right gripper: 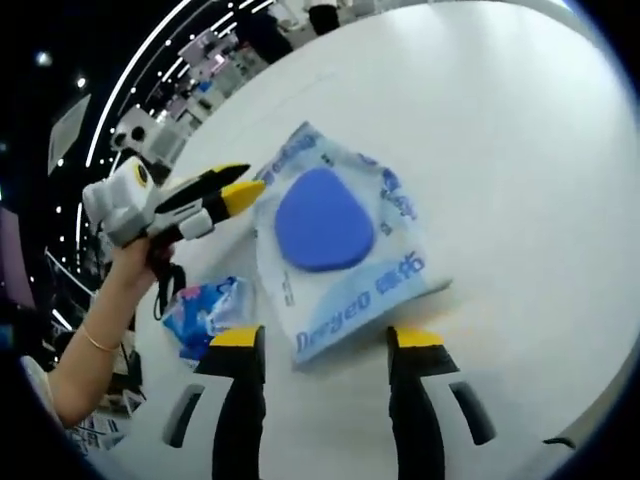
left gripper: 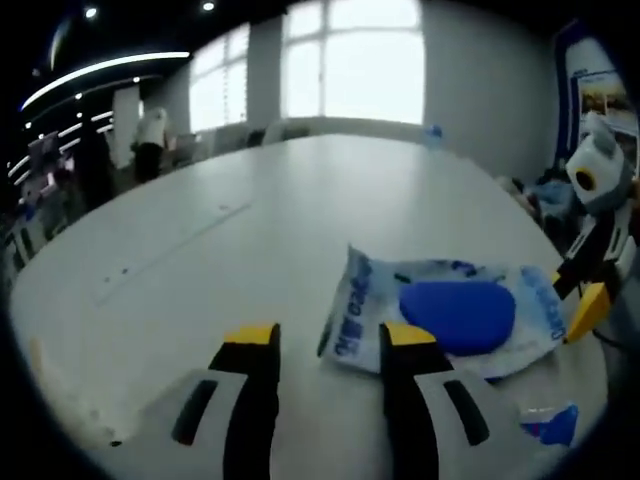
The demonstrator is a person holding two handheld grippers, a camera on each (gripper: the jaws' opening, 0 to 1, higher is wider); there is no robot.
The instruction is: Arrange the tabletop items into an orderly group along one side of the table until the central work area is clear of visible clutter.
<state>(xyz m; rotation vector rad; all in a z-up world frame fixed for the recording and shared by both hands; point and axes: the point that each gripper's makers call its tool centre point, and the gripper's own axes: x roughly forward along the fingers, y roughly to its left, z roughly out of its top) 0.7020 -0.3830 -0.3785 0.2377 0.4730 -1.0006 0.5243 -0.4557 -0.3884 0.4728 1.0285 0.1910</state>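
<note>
A clear plastic packet [left gripper: 440, 318] printed in blue, with a blue oval pad inside, lies flat on the white table [left gripper: 230, 230]. My left gripper [left gripper: 330, 340] stands open at its near edge, and the packet's corner reaches between the yellow tips. In the right gripper view the same packet [right gripper: 335, 245] lies just beyond my right gripper [right gripper: 327, 340], which is open, its lower corner between the jaws. The left gripper [right gripper: 232, 186], held by a hand [right gripper: 130, 270], touches the packet's far left edge. The right gripper [left gripper: 585, 300] enters the left gripper view at the packet's right end.
A small blue-and-white packet [right gripper: 205, 312] lies left of the big one, below the hand; it is also the small packet [left gripper: 552, 422] at the lower right. The table edge [left gripper: 520, 195] curves close on the right. People and chairs stand far back by the windows.
</note>
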